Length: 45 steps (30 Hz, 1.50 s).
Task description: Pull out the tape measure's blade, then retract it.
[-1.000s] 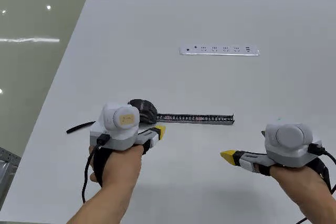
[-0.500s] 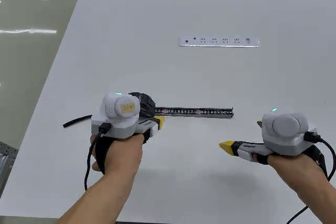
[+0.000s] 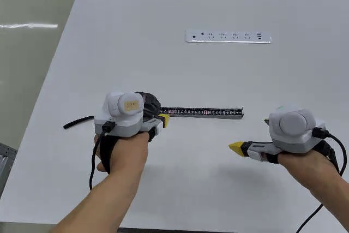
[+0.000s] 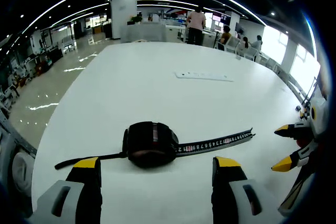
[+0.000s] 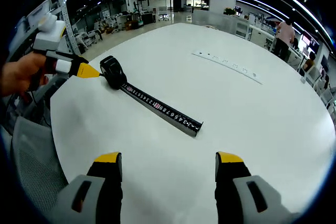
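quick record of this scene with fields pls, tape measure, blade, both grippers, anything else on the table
tape measure: black case, lying on the white table
blade: pulled out, flat on the table, tip free
left gripper: open, case just ahead of its fingers
right gripper: open, holding nothing, apart from the blade
also: power strip farther back

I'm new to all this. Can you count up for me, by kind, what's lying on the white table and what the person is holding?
Tape measure: 1
Power strip: 1
Handheld grippers: 2, the left gripper and the right gripper
Total: 4
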Motion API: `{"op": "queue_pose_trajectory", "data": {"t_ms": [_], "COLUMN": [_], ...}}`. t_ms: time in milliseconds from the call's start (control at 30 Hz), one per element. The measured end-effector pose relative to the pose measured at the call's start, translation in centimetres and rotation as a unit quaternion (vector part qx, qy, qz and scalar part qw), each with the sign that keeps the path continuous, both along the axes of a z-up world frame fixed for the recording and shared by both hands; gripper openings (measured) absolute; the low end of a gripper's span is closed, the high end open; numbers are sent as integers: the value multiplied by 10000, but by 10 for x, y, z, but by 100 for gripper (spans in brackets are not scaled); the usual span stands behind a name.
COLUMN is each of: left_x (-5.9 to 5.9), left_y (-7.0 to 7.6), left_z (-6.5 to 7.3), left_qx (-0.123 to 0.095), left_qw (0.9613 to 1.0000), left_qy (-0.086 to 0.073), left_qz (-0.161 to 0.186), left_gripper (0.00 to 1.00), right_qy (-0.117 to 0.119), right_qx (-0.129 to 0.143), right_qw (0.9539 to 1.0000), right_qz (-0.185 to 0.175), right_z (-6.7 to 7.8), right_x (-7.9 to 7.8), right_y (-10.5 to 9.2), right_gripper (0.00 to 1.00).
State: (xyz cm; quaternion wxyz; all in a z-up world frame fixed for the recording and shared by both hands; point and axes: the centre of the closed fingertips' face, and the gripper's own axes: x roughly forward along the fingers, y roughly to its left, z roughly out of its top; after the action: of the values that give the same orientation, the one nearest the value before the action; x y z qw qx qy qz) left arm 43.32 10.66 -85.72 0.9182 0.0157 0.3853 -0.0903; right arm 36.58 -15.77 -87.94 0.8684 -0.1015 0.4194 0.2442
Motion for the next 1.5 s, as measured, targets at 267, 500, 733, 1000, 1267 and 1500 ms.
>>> {"op": "queue_pose_trajectory", "data": {"t_ms": [267, 500, 733, 1000, 1267, 1500], "left_x": [9, 13, 16, 22, 26, 29], "left_y": [-1, 0, 1, 2, 2, 3], "left_z": [-4, -8, -13, -17, -21, -26], "left_qx": [13, 15, 9, -17, -36, -29], "left_qw": [10000, 10000, 9999, 9997, 9996, 9995], "left_qy": [-6, 15, 56, 96, 128, 184], "left_qz": [58, 85, 124, 206, 241, 254], "left_gripper": [83, 82, 82, 80, 80, 79], "right_qy": [43, 79, 66, 78, 143, 212], "right_qx": [-107, -206, -256, -420, -512, -550], "right_qw": [9997, 9988, 9970, 9931, 9870, 9814], "right_qz": [231, 434, 727, 1095, 1515, 1828], "right_z": [-8, -13, -16, -19, -27, -32], "right_x": [10, 16, 24, 32, 36, 40], "right_y": [-1, -1, 0, 0, -1, -1], "right_gripper": [73, 72, 70, 67, 63, 60]}}
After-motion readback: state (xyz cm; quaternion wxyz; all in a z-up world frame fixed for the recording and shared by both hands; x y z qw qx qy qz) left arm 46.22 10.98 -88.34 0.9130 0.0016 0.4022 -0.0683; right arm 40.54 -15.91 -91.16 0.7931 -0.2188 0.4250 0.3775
